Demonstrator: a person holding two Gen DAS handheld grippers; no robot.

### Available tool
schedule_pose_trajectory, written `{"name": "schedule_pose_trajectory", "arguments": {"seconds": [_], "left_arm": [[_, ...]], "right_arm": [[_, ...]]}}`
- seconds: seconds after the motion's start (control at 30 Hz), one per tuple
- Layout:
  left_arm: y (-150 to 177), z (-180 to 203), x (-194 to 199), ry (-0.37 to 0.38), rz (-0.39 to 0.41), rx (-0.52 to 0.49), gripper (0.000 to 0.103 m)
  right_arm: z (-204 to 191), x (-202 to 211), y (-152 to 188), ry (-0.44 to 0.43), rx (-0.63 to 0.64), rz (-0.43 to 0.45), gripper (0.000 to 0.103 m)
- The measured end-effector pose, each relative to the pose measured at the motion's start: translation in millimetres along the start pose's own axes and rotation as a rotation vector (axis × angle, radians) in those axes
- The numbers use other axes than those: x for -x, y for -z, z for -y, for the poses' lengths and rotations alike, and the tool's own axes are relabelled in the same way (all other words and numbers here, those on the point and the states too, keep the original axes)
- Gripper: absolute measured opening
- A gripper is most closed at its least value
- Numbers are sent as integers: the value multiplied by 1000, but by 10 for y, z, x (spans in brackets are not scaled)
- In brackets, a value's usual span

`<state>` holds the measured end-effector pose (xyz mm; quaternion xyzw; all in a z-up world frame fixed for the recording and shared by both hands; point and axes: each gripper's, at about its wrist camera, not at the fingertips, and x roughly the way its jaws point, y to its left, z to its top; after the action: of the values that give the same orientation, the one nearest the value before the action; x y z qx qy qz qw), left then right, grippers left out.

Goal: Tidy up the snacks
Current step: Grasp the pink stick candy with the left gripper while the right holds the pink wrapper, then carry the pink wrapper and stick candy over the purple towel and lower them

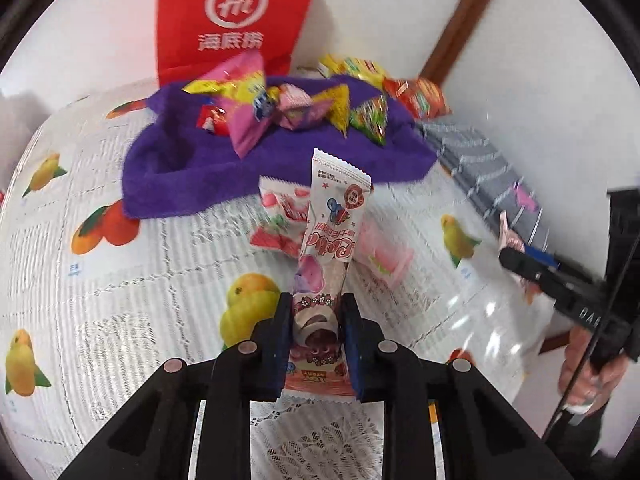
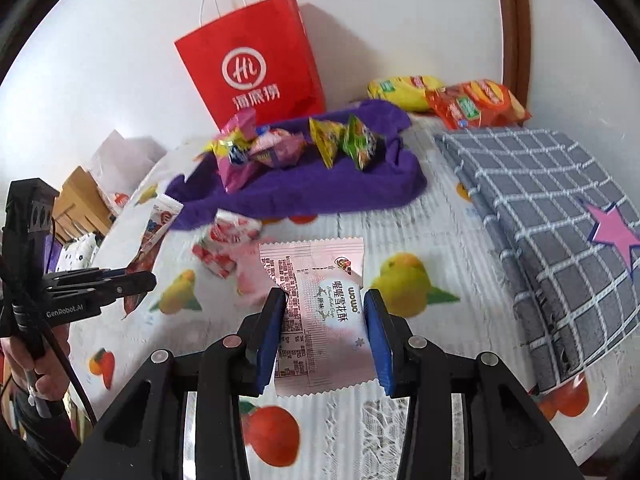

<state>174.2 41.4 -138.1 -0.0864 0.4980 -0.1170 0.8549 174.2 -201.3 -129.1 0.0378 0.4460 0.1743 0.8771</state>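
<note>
My left gripper (image 1: 314, 300) is shut on a long pink-and-white cake-roll packet (image 1: 332, 240), held upright above the tablecloth; the same packet (image 2: 154, 232) and gripper (image 2: 136, 280) show at the left of the right wrist view. My right gripper (image 2: 324, 298) is shut on a flat pale-pink nougat packet (image 2: 320, 312), lifted off the table. Beneath lie red-and-white strawberry candy packets (image 1: 280, 216) (image 2: 224, 248) and a pink packet (image 1: 384, 256). Behind them a purple towel (image 1: 224, 168) (image 2: 320, 188) carries several triangular snack bags (image 1: 288, 108) (image 2: 288, 144).
A red paper bag (image 1: 236, 12) (image 2: 256, 68) stands against the wall behind the towel. Yellow and orange chip bags (image 2: 452, 100) (image 1: 416, 96) lie at the back right. A folded grey checked cloth (image 2: 552, 220) (image 1: 488, 176) covers the right side. The fruit-print tablecloth (image 2: 420, 240) covers the table.
</note>
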Motion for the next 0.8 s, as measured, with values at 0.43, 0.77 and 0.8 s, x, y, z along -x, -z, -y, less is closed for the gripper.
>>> {"name": "schedule_pose_trajectory", "arguments": {"seconds": [0.43,0.77,0.8], "left_arm": [[-619,-319,363,16,88,122,22],[-1064,-608,295,-3,175,242,22],[-1091,-654,264,1,182,261,22]], "right_arm": [[-248,157,-835,26,-13,109,40],[-250,-335,-1448,3,-13,150,40],[-245,-403,-1473,-8,-15,148,40]]}}
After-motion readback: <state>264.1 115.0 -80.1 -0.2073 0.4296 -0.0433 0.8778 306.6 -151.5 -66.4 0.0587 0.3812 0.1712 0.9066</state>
